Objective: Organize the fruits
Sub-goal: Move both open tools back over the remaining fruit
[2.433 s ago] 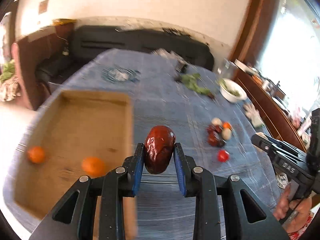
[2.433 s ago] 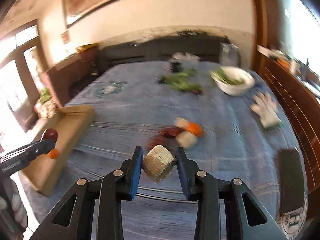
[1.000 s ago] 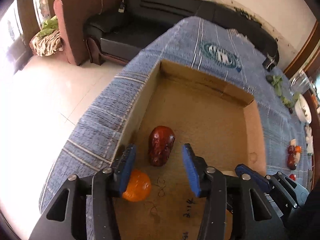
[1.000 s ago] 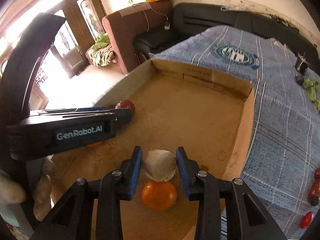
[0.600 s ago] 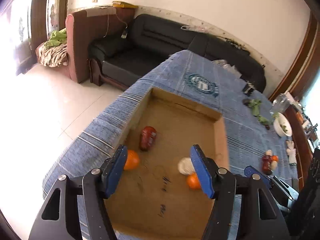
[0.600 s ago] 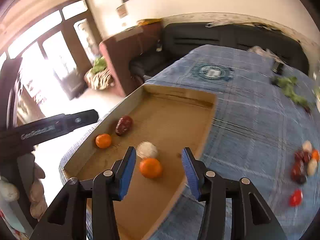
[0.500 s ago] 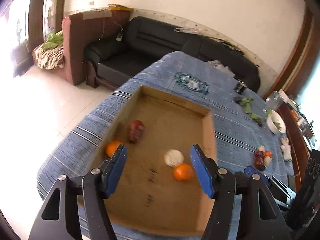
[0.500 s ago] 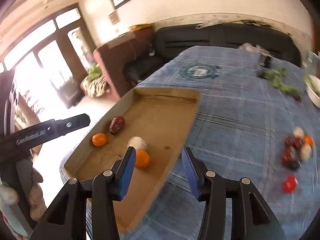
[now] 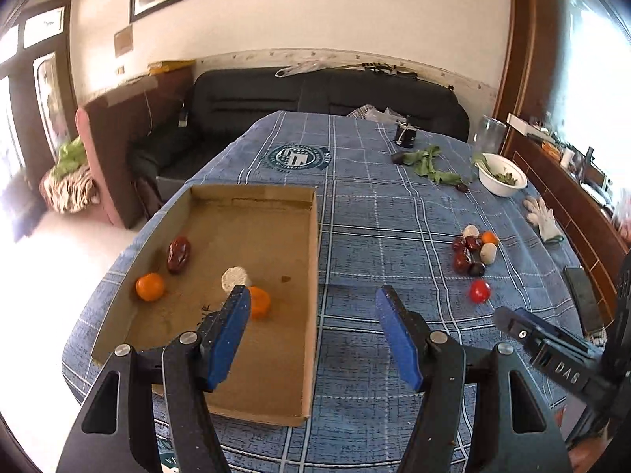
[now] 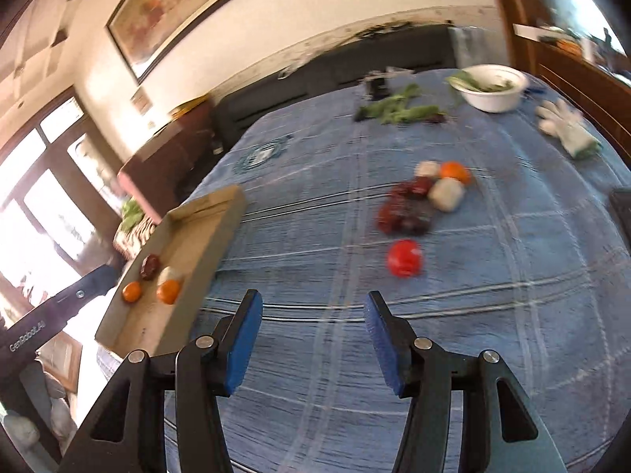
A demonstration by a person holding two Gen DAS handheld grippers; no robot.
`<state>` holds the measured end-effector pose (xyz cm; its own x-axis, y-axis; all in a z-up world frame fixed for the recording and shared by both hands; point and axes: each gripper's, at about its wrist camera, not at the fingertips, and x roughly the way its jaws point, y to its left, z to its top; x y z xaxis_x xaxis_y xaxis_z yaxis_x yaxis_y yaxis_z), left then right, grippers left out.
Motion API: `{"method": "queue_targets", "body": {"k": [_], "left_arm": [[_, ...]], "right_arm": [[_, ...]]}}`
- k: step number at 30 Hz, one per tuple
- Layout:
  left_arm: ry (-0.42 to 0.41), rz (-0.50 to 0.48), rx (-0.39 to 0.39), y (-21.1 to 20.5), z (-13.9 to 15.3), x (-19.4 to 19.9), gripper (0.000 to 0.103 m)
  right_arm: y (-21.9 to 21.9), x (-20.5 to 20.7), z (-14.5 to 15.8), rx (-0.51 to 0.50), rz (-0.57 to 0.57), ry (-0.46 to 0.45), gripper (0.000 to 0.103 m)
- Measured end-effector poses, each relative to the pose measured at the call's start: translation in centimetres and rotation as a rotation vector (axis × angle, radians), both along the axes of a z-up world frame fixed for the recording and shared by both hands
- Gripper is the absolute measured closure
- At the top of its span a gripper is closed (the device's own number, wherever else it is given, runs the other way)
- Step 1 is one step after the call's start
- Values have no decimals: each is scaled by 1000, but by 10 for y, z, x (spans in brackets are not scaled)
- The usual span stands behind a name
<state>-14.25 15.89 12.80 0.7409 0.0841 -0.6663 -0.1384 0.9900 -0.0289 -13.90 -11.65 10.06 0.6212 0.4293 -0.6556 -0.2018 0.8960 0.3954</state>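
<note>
A shallow cardboard box lies on the blue checked tablecloth. In it are a dark red date, two oranges and a pale round fruit. A cluster of fruit and a red tomato lie on the cloth to the right. My left gripper is open and empty above the box's near right edge. My right gripper is open and empty, in front of the tomato and the cluster. The box is at its left.
A white bowl of greens, loose green leaves, a glass jar and a white glove lie at the far right of the table. A black phone lies near the right edge. A black sofa stands behind.
Both grippers let go of their fruit in the box: the date from the left, the pale fruit from the right. Both have since pulled back and swung right towards the fruit cluster.
</note>
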Motion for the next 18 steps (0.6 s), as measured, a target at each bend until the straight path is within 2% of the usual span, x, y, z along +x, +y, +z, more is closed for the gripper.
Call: {"method": "queue_targets", "body": {"k": [8, 11, 18], "left_arm": [[28, -16, 24, -17, -6, 14, 37], [55, -42, 7, -25, -15, 23, 33], [139, -153, 3, -60, -46, 57, 32]], "right_arm": [[-43, 7, -13, 20, -68, 19, 45], [-59, 13, -19, 13, -95, 37, 45], [-92, 40, -25, -28, -125, 74, 45]]}}
